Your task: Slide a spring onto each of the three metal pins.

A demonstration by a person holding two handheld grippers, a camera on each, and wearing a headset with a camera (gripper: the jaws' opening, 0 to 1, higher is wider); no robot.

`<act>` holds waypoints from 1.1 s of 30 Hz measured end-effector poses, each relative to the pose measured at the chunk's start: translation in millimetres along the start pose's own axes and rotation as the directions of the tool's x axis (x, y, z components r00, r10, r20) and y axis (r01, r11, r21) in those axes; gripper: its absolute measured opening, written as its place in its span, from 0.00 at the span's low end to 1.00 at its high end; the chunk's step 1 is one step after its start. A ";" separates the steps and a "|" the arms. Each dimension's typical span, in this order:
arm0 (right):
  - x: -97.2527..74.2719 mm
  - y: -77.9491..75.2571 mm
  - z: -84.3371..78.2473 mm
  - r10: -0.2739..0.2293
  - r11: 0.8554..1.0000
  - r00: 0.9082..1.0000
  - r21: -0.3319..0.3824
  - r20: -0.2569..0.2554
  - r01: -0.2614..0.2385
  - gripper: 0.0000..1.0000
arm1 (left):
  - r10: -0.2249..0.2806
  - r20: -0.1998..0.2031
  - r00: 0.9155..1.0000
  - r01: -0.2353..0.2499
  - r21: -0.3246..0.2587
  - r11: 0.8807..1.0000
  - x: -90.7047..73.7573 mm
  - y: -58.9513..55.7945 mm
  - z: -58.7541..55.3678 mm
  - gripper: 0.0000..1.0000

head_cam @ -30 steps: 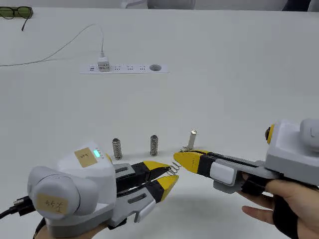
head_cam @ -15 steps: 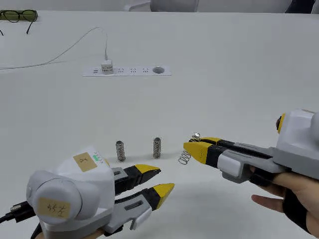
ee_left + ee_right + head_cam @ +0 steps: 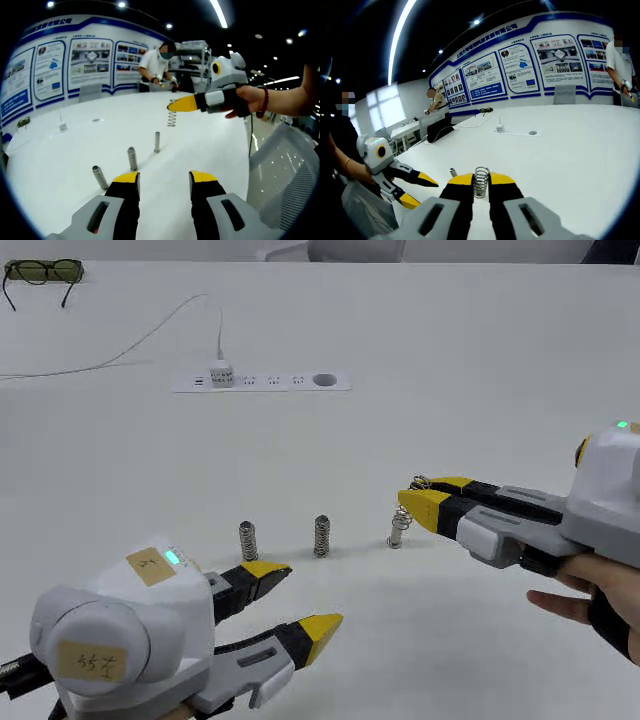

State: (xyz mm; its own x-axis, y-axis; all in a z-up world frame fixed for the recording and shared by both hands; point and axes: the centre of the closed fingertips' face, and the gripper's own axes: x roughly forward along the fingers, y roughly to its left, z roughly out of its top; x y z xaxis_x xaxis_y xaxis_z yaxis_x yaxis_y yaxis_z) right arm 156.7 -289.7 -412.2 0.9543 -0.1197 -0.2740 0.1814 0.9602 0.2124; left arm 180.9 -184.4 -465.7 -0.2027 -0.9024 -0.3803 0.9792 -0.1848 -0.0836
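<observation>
Head view: the right gripper (image 3: pixel 415 498) is hiding part of its spring (image 3: pixel 420 482). Spring and third pin (image 3: pixel 399 532) are overlapping, and I am failing to separate them. The cable (image 3: pixel 60 368) is running off the left edge.

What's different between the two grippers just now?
The left gripper is open and empty; the right gripper is shut on a spring. The left gripper sits nearer the person, while the right gripper reaches out by the bare pin. Both have yellow-tipped black jaws.
</observation>
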 end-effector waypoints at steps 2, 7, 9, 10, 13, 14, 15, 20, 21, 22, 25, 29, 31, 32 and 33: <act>1.2 -2.3 0.6 -0.005 1.000 1.000 -0.008 0.001 0.005 0.12 | 0.008 -0.003 1.000 -0.008 0.002 1.000 -0.8 1.1 -0.3 0.43; 6.0 -10.6 2.6 -0.030 0.999 1.000 -0.033 0.007 0.030 0.12 | 0.030 -0.011 0.999 -0.030 0.006 1.000 -3.5 4.6 -1.0 0.48; 8.6 -14.2 1.7 -0.038 0.998 0.999 -0.045 0.003 0.038 0.12 | 0.041 -0.011 0.999 -0.041 0.004 0.999 -4.6 7.0 -0.3 0.51; 10.1 -16.2 0.9 -0.043 0.998 0.999 -0.048 0.001 0.043 0.12 | 0.047 -0.009 0.999 -0.047 -0.001 0.999 -5.2 8.3 0.2 0.52; 13.2 -20.6 -0.6 -0.056 0.997 0.998 -0.061 -0.005 0.055 0.12 | 0.068 -0.015 0.998 -0.068 -0.012 0.998 -6.7 12.6 -0.5 0.55; 14.0 -21.5 -0.8 -0.058 0.996 0.998 -0.063 -0.005 0.057 0.12 | 0.074 -0.016 0.997 -0.074 -0.012 0.997 -7.2 13.9 -0.6 0.56; 15.5 -23.3 -1.3 -0.062 0.996 0.998 -0.069 -0.007 0.061 0.12 | 0.081 -0.017 0.997 -0.081 -0.012 0.997 -7.9 15.7 -0.8 0.57; 21.1 -31.1 -4.7 -0.085 0.992 0.996 -0.091 -0.016 0.083 0.12 | 0.107 -0.016 0.994 -0.108 -0.032 0.994 -9.7 22.4 -1.4 0.62; 21.8 -32.6 -5.2 -0.089 0.992 0.996 -0.090 -0.016 0.087 0.12 | 0.111 -0.016 0.994 -0.111 -0.033 0.993 -9.8 23.2 -1.5 0.64; 22.6 -33.7 -5.5 -0.091 0.992 0.996 -0.089 -0.015 0.090 0.12 | 0.115 -0.017 0.993 -0.116 -0.033 0.993 -9.9 24.1 -1.7 0.66; 25.4 -37.8 -7.6 -0.106 0.991 0.994 -0.084 -0.015 0.105 0.12 | 0.127 -0.016 0.992 -0.127 -0.045 0.991 -10.3 27.1 -2.1 0.69; 27.7 -40.2 -10.7 -0.118 0.989 0.993 -0.093 -0.025 0.115 0.12 | 0.135 -0.016 0.991 -0.136 -0.059 0.989 -10.7 29.1 -2.9 0.72; 28.4 -40.9 -11.7 -0.118 0.989 0.993 -0.090 -0.026 0.116 0.12 | 0.140 -0.020 0.990 -0.141 -0.064 0.988 -10.9 30.5 -3.9 0.74; 28.7 -41.0 -12.1 -0.119 0.989 0.993 -0.090 -0.027 0.116 0.12 | 0.141 -0.022 0.990 -0.143 -0.067 0.988 -11.0 30.9 -4.3 0.74; 29.1 -41.8 -13.2 -0.123 0.988 0.992 -0.097 -0.030 0.120 0.12 | 0.143 -0.021 0.990 -0.144 -0.073 0.987 -11.0 31.4 -4.5 0.74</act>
State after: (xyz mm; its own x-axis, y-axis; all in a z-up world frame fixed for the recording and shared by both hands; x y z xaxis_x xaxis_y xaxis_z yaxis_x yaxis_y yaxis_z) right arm 173.8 -329.9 -441.5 0.9170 -0.2296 -0.3261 0.2708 0.9587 0.0864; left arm 213.9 -178.5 -468.3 -0.0607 -0.9112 -0.4075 0.9952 -0.0240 -0.0946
